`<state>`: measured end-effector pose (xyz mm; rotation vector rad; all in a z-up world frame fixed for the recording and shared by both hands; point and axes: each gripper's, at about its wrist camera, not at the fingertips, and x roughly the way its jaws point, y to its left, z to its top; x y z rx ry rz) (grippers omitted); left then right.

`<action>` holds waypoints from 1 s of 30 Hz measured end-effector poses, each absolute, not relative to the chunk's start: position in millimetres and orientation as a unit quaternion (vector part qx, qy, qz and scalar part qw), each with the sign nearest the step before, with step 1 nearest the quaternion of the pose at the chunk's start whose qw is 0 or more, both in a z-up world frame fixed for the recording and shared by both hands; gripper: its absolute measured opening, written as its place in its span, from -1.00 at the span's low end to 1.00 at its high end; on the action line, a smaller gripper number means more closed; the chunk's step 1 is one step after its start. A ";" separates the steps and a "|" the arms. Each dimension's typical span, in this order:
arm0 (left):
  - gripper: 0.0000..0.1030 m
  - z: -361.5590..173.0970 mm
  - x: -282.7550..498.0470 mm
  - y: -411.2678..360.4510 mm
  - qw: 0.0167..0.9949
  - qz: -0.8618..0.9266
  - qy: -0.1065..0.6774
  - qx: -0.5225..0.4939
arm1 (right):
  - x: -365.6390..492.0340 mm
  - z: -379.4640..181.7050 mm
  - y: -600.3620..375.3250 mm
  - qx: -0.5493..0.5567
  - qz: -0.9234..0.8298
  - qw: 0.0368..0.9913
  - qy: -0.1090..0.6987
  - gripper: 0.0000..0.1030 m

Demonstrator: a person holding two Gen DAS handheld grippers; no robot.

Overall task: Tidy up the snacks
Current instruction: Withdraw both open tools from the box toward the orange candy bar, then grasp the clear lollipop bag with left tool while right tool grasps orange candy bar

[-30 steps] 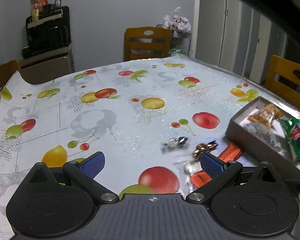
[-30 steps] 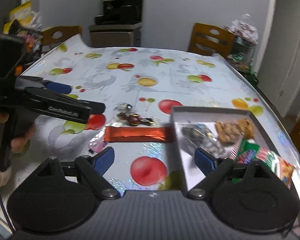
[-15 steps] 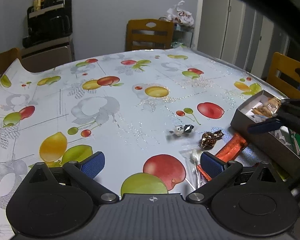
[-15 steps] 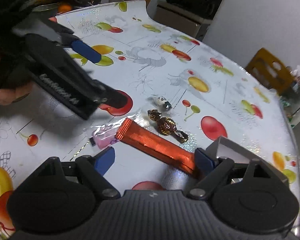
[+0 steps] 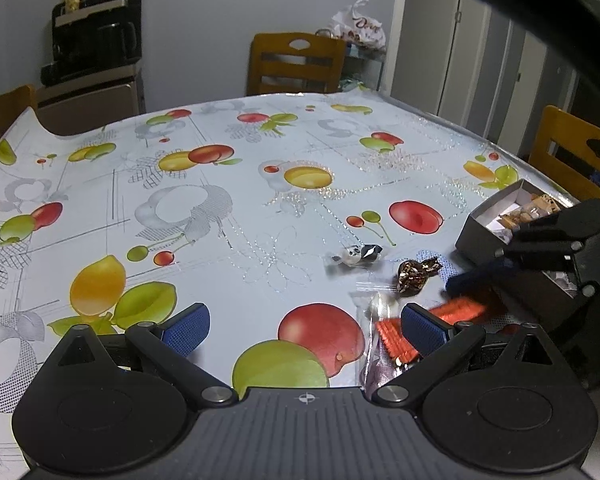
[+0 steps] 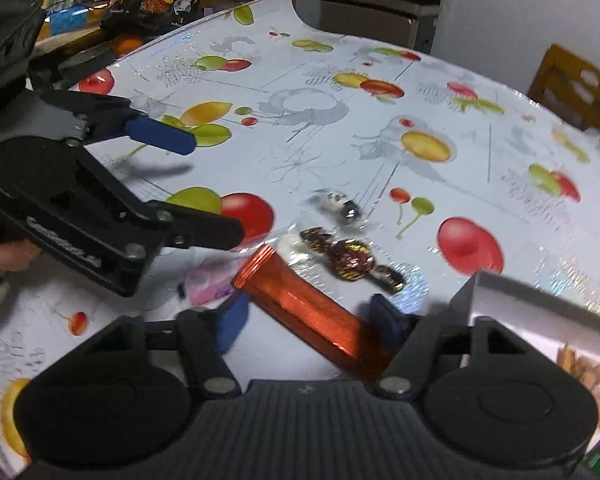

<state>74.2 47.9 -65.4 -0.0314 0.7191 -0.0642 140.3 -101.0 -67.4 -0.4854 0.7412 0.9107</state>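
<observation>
A: Right wrist view: the right gripper [image 6: 304, 318] is wide open around the orange bar [image 6: 312, 312], which lies flat between its fingers, not yet pinched.

B: And beyond it?

A: The gold-wrapped candy [image 6: 350, 260] just ahead, the silver candy [image 6: 340, 204] further; the box [image 6: 540, 304] at its right.

B: The left gripper [image 5: 300, 326]?

A: Open, holding nothing. Risk: closing on the bar's slick wrapper may slide it or knock the candy.
</observation>
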 end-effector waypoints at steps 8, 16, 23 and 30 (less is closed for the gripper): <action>1.00 -64.6 73.1 47.8 0.936 -0.035 0.351 -0.016 | 107.1 -64.3 -97.0 -0.224 0.394 0.817 0.356 -0.26; 0.99 -70.7 73.7 41.2 0.935 -0.051 0.351 -0.004 | 76.8 -66.1 -121.2 -0.184 0.294 0.865 0.362 -0.36; 0.99 -77.9 73.1 33.5 0.935 -0.057 0.350 0.008 | 55.0 -69.1 -148.3 -0.126 0.268 0.883 0.365 -0.14; 0.92 -82.6 73.6 26.0 0.935 -0.064 0.348 0.018 | 48.6 -65.8 -159.4 -0.103 0.267 0.897 0.337 0.31</action>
